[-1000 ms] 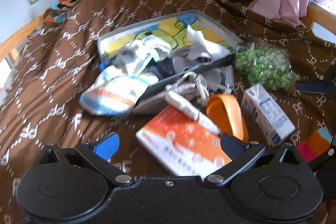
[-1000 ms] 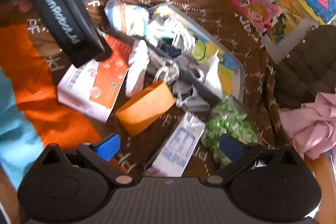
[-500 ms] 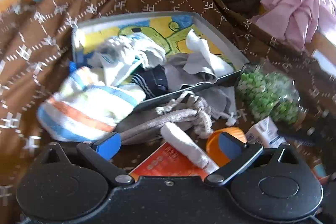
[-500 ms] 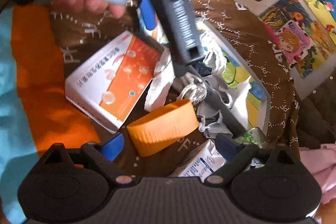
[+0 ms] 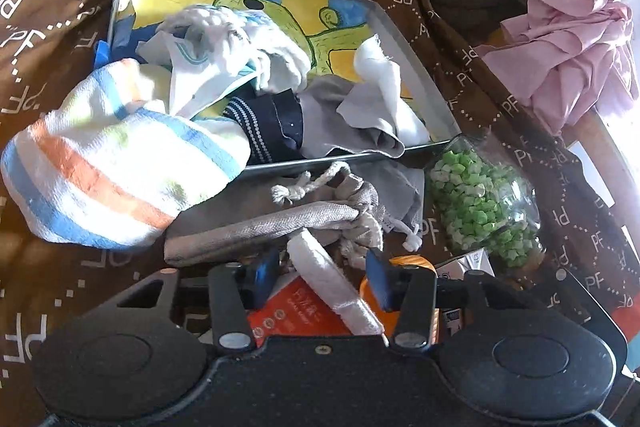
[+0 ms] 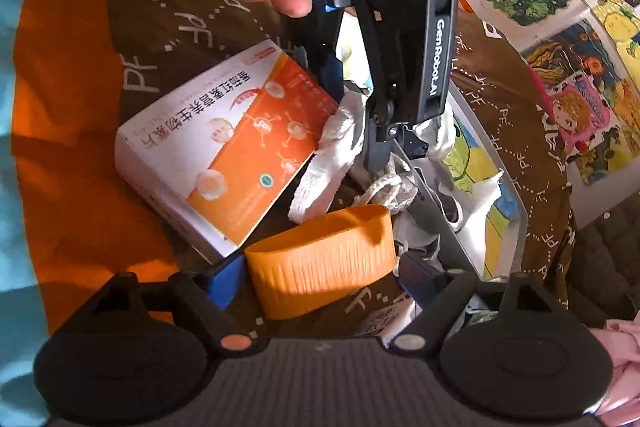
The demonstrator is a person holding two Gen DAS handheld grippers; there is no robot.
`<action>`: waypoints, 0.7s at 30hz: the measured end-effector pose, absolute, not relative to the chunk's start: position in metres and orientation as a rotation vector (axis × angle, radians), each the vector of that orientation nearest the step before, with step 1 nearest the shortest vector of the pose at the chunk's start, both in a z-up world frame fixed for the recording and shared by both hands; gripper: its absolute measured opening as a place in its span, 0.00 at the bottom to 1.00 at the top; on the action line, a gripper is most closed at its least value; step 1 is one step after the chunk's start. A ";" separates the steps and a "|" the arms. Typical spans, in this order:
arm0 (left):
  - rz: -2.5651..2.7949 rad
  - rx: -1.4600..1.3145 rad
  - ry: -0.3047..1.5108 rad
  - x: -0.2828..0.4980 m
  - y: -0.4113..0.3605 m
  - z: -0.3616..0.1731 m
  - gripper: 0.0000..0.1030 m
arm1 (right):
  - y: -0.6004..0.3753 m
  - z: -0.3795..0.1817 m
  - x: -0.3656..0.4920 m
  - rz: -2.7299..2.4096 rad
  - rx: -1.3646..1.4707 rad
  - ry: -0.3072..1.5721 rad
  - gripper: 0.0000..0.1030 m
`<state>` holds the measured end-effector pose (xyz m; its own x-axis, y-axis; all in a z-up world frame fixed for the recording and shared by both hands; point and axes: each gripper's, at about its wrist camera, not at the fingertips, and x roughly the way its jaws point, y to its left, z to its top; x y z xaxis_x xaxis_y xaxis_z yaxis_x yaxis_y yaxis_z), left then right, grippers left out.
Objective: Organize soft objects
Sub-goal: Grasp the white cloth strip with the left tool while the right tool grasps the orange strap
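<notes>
The left tool [image 5: 320, 275] has just been closing, and its blue pads now flank the white rolled cloth strip [image 5: 332, 283] that lies across the orange-and-white cardboard box [image 6: 224, 155]; the pads are near the strip but do not visibly press it, so the jaws count as half-spread, not pinching. The right tool [image 6: 320, 273] has also been closing slightly and is still wide, one pad at each end of the orange ribbed soft band [image 6: 324, 259] without clamping it. Compared with a second ago, both tools have dropped closer to the pile on the brown patterned bedspread [image 5: 60, 7]. This probably means two pickups are being prepared at once, with the grey metal tray with a cartoon lining [image 5: 416, 67], already holding socks and rags, as the likely destination. The grey drawstring pouch [image 5: 280, 223] lies just ahead of the left tool and against the strip, so its cord could snag. The striped towel [image 5: 112, 171] overhangs the tray's near corner. The glass jar of green paper stars [image 5: 484, 203] and the box are rigid items and should stay.
</notes>
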<state>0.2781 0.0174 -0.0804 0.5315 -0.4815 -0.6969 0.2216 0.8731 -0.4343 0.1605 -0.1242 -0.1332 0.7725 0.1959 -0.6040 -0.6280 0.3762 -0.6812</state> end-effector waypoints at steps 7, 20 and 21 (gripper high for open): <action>-0.417 -0.294 0.906 0.277 0.015 -0.080 0.35 | -0.122 -0.127 0.165 0.499 -1.067 0.441 0.73; -0.465 -0.245 0.889 0.280 0.006 -0.079 0.31 | -0.144 -0.108 0.207 0.359 -0.765 0.623 0.64; -0.468 -0.240 0.894 0.280 0.006 -0.078 0.31 | -0.145 -0.108 0.209 0.352 -0.760 0.621 0.64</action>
